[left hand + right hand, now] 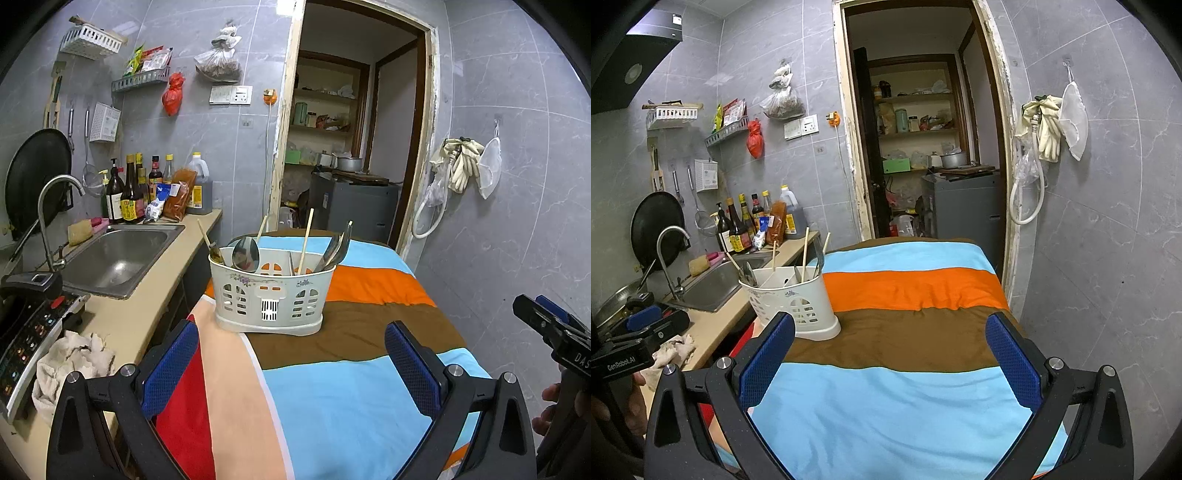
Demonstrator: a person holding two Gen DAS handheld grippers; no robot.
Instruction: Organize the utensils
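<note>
A white plastic utensil caddy (267, 295) stands on the striped cloth (351, 398), holding a metal spoon (244, 254), wooden chopsticks (306, 240) and several other metal utensils (338, 245). My left gripper (291, 365) is open with blue pads, a short way in front of the caddy, nothing between its fingers. In the right wrist view the caddy (796, 299) sits ahead to the left, just beyond my left fingertip. My right gripper (890, 362) is open and empty above the cloth (905, 406).
A beige counter (122, 321) with a steel sink (114, 258), a tap (51, 218) and sauce bottles (129, 192) runs along the left. A crumpled rag (70, 365) lies on it. An open doorway (351, 147) is behind the table; gloves (1047, 125) hang on the right wall.
</note>
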